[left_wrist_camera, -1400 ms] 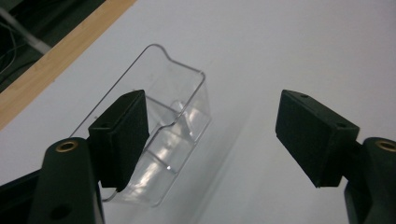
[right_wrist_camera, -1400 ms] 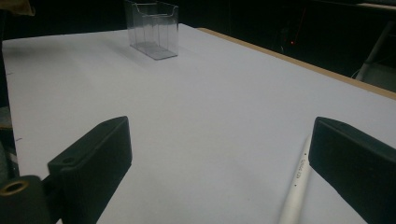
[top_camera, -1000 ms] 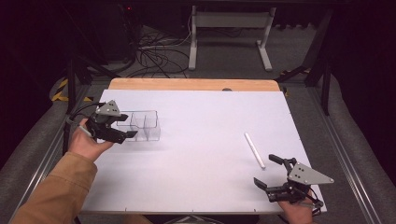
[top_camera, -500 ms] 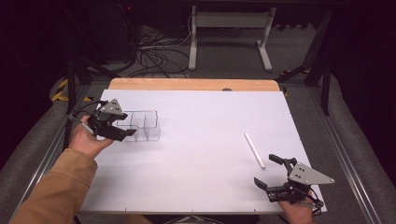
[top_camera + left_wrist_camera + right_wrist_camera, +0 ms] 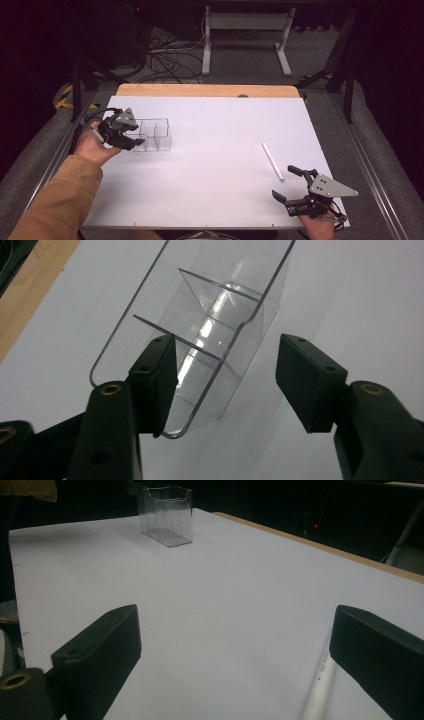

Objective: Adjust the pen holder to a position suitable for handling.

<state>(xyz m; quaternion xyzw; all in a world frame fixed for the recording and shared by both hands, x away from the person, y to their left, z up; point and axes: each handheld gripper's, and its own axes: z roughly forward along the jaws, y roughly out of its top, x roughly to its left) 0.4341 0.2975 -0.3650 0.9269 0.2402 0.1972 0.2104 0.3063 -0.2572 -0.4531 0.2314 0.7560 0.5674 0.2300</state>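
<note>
At the table's nine o'clock edge, the left gripper stands with its jaws spread wide around the near end of the clear divided box. In the left gripper view one pad sits just inside the box's end compartment, while the other pad is well clear of the outer wall, so nothing is clamped yet. The box stands upright on the white sheet, with two thin partitions splitting it into compartments.

To do this step well, the person should probably bring the free pad square to the side wall before closing, since thin, slick plastic like this could skid or tip under a slanted squeeze. A slow close seems the safer course.

Toward five o'clock, the right gripper also rests with its jaws wide apart, holding nothing. The white pen lies flat just beyond it, toward twelve o'clock; in the right gripper view the pen lies close to one jaw, between the two.
</note>
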